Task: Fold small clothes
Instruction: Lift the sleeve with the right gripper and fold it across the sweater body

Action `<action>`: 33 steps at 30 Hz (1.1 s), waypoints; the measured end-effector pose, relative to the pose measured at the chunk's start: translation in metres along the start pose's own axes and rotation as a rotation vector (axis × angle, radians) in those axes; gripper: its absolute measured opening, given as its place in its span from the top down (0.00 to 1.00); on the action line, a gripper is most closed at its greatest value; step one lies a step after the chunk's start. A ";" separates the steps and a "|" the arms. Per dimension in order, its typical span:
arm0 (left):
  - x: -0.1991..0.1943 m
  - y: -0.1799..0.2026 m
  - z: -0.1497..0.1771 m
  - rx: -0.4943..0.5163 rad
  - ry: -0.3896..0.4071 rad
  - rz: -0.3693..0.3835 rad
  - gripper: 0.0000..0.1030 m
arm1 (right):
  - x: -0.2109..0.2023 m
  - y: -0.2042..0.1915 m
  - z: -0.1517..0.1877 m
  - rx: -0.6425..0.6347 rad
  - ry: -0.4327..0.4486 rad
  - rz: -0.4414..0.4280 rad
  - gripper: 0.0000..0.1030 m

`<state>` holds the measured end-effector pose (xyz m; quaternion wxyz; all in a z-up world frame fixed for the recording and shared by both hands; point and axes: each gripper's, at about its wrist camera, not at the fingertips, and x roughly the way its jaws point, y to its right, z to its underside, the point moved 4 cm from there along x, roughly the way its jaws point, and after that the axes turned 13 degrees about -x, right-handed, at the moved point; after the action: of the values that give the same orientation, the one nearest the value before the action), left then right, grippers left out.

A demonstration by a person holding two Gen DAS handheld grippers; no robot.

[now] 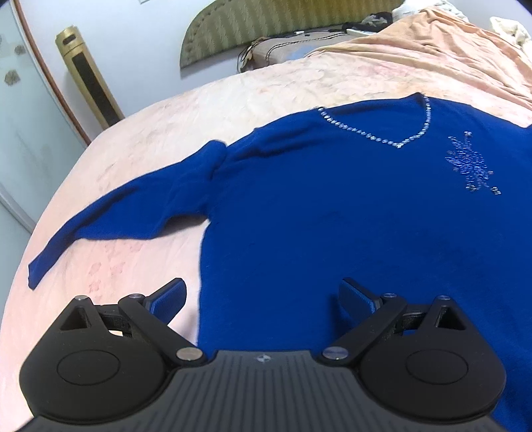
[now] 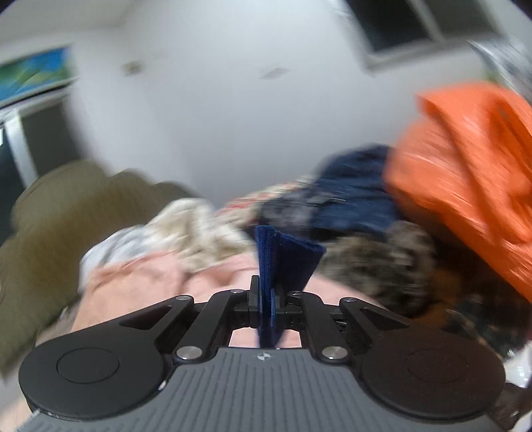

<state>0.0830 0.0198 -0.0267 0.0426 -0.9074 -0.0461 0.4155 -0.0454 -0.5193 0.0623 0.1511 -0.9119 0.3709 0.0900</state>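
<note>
Bedspread (image 1: pixel 249 89), pale pink, under everything, running to a green striped headboard (image 1: pixel 266 30) at the far edge. Blue sweater (image 1: pixel 332 206) spread flat face up across the bed's middle, rhinestone V-neck (image 1: pixel 392 139) toward the headboard, one sleeve (image 1: pixel 109 216) stretched toward the left edge. Left gripper (image 1: pixel 262 299) above the sweater's near hem, jaws spread wide, gripping nothing, the hem's side edge between them. Right gripper (image 2: pixel 267 299) clenched on a fold of blue sweater cloth (image 2: pixel 286 259). Beyond, blurred: orange garment (image 2: pixel 465 172) atop heaped clothes, white wall, gold tower fan (image 1: pixel 88 76) by the left wall.
</note>
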 end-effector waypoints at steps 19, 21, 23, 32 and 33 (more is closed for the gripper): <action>0.015 -0.108 0.013 -0.112 -0.004 -0.083 0.04 | -0.115 -0.449 0.147 -0.678 -0.087 -0.776 0.91; 0.018 -0.117 0.015 -0.124 -0.011 -0.090 0.04 | -0.125 -0.471 0.179 -0.744 -0.127 -0.818 0.91; 0.021 -0.123 0.017 -0.133 -0.020 -0.093 0.04 | -0.135 -0.484 0.205 -0.796 -0.156 -0.842 0.91; 0.029 -0.125 0.017 -0.134 -0.027 -0.084 0.04 | -0.156 -0.503 0.248 -0.842 -0.360 -0.923 0.64; 0.030 -0.126 0.017 -0.135 -0.025 -0.085 0.04 | -0.163 -0.499 0.248 -0.814 -0.384 -0.964 0.60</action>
<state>0.0836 0.1485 -0.0451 -0.0017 -0.9003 -0.1131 0.4204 0.1773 0.0100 -0.0215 -0.1186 -0.9279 -0.1763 0.3064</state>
